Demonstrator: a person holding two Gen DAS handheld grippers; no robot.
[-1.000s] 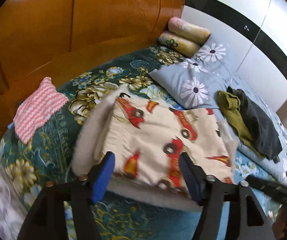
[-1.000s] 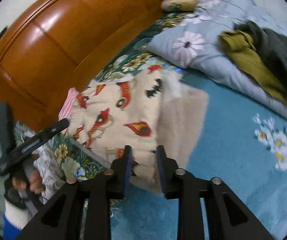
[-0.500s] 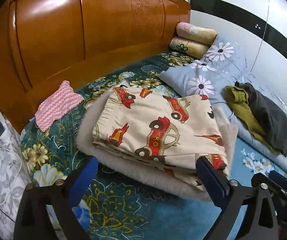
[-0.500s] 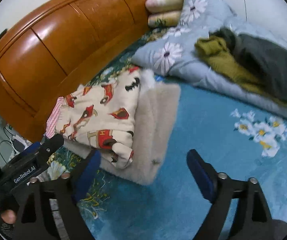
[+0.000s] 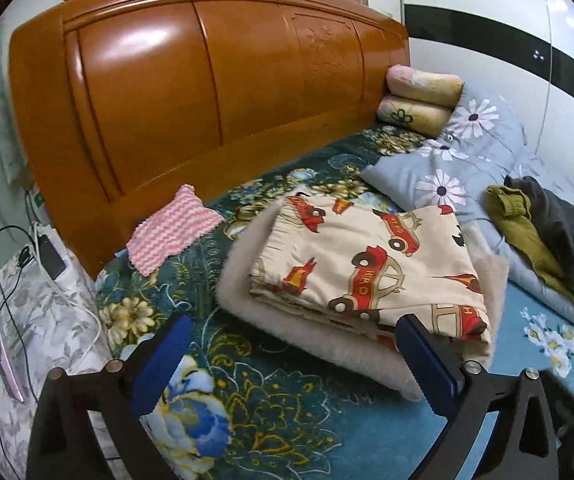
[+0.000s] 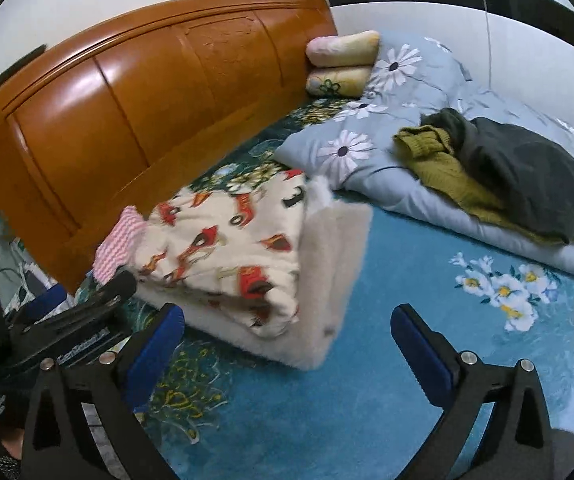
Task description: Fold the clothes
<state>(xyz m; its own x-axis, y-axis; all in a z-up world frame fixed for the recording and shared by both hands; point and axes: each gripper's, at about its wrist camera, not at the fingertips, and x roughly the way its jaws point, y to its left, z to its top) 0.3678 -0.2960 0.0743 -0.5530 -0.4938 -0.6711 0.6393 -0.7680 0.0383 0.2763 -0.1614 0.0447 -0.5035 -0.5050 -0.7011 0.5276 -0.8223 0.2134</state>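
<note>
A folded cream garment with red car prints (image 5: 367,264) lies on the bed, its fleecy beige lining (image 5: 327,348) showing along the near edge; it also shows in the right wrist view (image 6: 227,252). My left gripper (image 5: 291,364) is open and empty, just in front of the garment's near edge. My right gripper (image 6: 287,352) is open and empty, in front of the garment's corner. The left gripper's body (image 6: 67,332) shows at the lower left of the right wrist view.
A pink zigzag cloth (image 5: 171,232) lies by the wooden headboard (image 5: 207,92). An olive sweater (image 6: 443,168) and a dark grey garment (image 6: 527,172) lie on a grey flowered quilt (image 6: 367,144). Two rolled pillows (image 5: 419,96) lie against the headboard. A bedside stand with cables (image 5: 27,300) is at the left.
Both grippers have opened wide and pulled back from the folded garment. The right gripper let go of the garment's near edge, which now lies flat on the bed.
</note>
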